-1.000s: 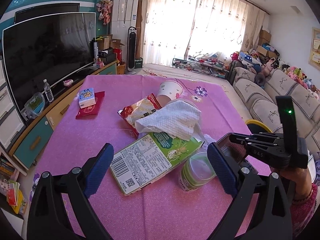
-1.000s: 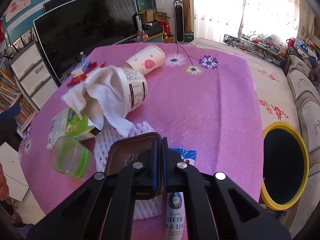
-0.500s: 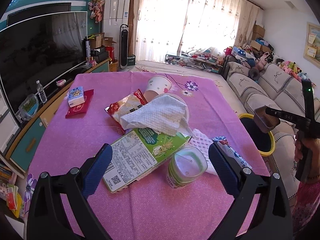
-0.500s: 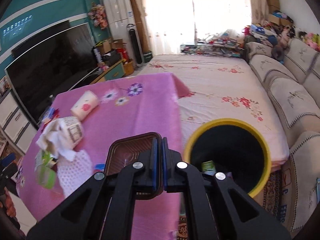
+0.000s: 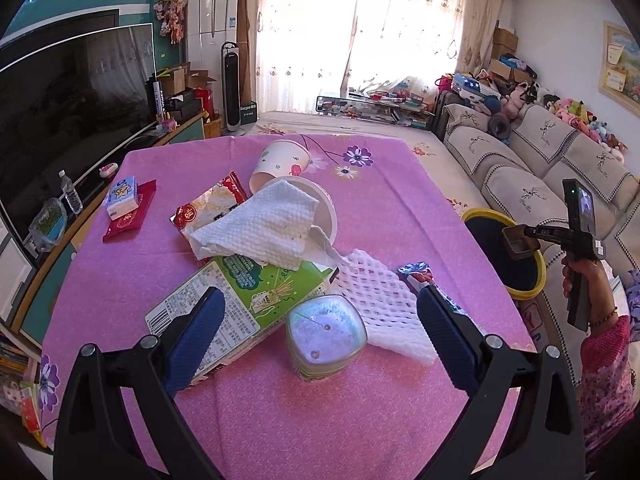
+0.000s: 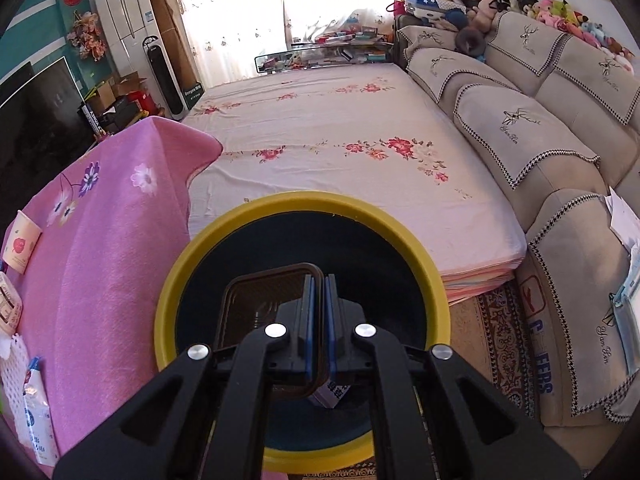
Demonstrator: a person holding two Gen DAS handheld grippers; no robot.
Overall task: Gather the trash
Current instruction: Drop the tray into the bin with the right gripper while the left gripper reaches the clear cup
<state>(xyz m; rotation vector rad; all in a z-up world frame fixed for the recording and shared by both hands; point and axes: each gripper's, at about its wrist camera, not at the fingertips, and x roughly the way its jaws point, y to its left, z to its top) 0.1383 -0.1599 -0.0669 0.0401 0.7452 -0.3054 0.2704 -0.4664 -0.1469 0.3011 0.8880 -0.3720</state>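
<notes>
Right wrist view: right gripper (image 6: 319, 312) is clenching the rim of a brown plastic tray (image 6: 256, 312) directly above the yellow-rimmed bin (image 6: 400, 240). Step in hand: disposal. Next move calls for unclenching. Left gripper (image 5: 320, 328) is hanging spread, empty, over the green yogurt cup (image 5: 326, 332).

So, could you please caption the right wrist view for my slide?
Right hand-held gripper holds a brown tray above the yellow-rimmed bin.

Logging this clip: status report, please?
Right gripper shut on brown tray, over yellow-rimmed bin. Left gripper open above green-lidded cup. Nothing blocking bin.
</notes>
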